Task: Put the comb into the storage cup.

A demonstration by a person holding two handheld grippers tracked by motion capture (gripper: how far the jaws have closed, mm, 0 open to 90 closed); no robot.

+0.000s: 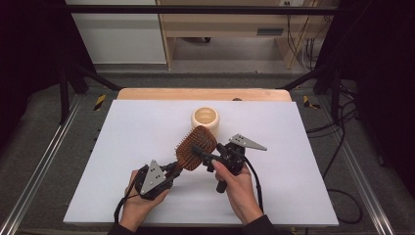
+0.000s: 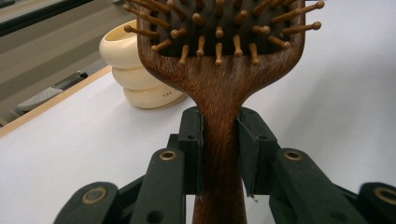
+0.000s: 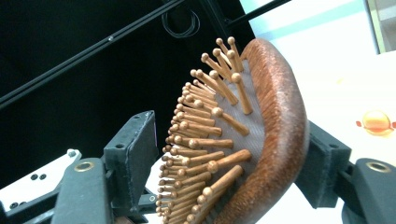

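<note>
In the high view, a wooden hairbrush [image 1: 196,147] is held above the white tabletop [image 1: 137,142], just in front of a cream ringed cup [image 1: 205,118]. The left tool [image 1: 172,170] grips its handle; the right tool [image 1: 203,155] reaches its head.

In the left gripper view, both jaws pinch the hairbrush's handle [image 2: 219,140].

In the right gripper view, the spread jaws straddle the hairbrush's head [image 3: 261,140], one on the bristle side, one behind its back.
</note>
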